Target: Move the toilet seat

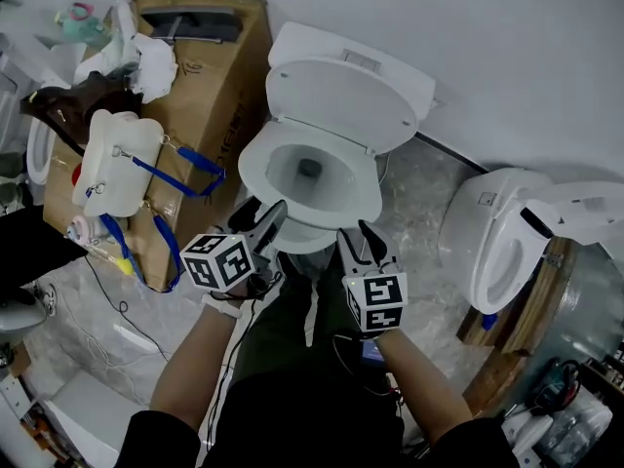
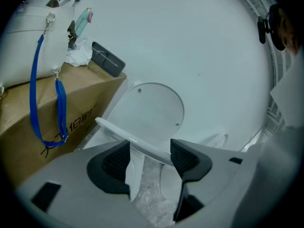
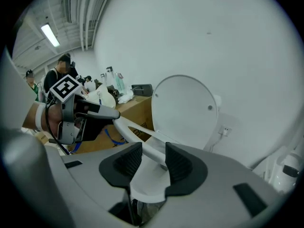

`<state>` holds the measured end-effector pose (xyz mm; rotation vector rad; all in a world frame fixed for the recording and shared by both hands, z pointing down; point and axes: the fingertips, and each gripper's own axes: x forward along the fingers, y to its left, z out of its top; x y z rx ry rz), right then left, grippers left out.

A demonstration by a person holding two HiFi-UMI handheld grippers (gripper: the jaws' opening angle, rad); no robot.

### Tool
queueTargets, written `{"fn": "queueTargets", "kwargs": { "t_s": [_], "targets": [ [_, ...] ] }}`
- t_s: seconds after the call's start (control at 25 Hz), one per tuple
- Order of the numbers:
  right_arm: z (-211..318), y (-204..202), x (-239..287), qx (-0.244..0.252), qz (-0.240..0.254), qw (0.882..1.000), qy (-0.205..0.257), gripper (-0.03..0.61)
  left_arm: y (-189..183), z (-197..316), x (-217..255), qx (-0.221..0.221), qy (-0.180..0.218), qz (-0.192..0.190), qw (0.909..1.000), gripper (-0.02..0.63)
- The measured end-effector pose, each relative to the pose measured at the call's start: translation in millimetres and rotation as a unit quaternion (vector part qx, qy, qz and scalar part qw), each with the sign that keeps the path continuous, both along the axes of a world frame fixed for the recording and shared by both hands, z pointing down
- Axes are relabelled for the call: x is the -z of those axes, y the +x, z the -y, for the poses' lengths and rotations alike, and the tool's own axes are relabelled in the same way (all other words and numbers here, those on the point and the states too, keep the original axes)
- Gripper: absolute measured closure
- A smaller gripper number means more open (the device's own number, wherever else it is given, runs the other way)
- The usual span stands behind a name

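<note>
A white toilet stands against the wall with its lid (image 1: 336,100) raised. The toilet seat (image 1: 366,188) has its front edge lifted a little off the bowl. My left gripper (image 1: 263,214) is at the front left of the seat, and in the left gripper view the seat rim (image 2: 123,134) runs slantwise between the pads of that gripper (image 2: 149,151), touching both. My right gripper (image 1: 359,240) is at the front right. Here the seat rim (image 3: 130,127) passes between the dark pads of the gripper (image 3: 153,151), which press on it from both sides.
A cardboard box (image 1: 210,76) with a white bag and blue strap (image 1: 117,159) stands close to the toilet's left. A second toilet (image 1: 507,232) lies at the right on wooden boards. Cables (image 1: 117,310) trail over the marble floor. Two people (image 3: 59,68) stand beyond the box.
</note>
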<state>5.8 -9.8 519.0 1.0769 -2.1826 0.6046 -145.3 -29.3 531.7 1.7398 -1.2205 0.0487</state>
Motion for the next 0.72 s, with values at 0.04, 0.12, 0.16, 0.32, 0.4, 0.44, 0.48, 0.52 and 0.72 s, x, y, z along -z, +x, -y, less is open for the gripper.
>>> {"fn": "queueTargets", "kwargs": {
  "t_s": [0.04, 0.12, 0.16, 0.32, 0.4, 0.44, 0.48, 0.52, 0.72],
  "targets": [
    [2.5, 0.6, 2.2, -0.006, 0.001, 1.0, 0.002, 0.405, 0.5, 2.5, 2.1, -0.002, 0.002, -0.005, 1.0, 0.357],
    [7.1, 2.1, 5.3, -0.021, 0.006, 1.0, 0.001, 0.405, 1.4, 6.0, 5.7, -0.006, 0.005, -0.016, 0.9998, 0.357],
    [9.3, 2.6, 6.4, -0.029, 0.009, 1.0, -0.001, 0.405, 1.7, 7.3, 7.4, -0.009, 0.005, -0.02, 0.9997, 0.357],
    [14.5, 5.1, 9.9, -0.061, 0.026, 0.998, -0.01, 0.405, 2.1, 7.8, 14.8, -0.025, 0.009, -0.022, 0.9994, 0.358],
    [17.3, 5.8, 13.0, -0.072, 0.032, 0.997, -0.007, 0.405, 0.3, 6.1, 20.9, -0.031, 0.019, -0.014, 0.9993, 0.359],
    [19.6, 5.9, 14.8, -0.075, 0.034, 0.997, -0.002, 0.405, -0.7, 5.9, 24.5, -0.034, 0.025, -0.008, 0.9991, 0.357],
    [22.6, 6.2, 16.5, -0.078, 0.037, 0.996, 0.003, 0.405, -0.8, 6.0, 28.1, -0.039, 0.033, -0.001, 0.9987, 0.359],
    [26.0, 7.0, 17.9, -0.08, 0.041, 0.996, 0.007, 0.405, 0.1, 6.5, 31.4, -0.046, 0.041, 0.009, 0.998, 0.359],
    [38.0, 10.8, 22.0, -0.098, 0.065, 0.993, 0.005, 0.408, 9.5, 9.9, 42.0, -0.11, 0.093, 0.15, 0.978, 0.358]
  ]
}}
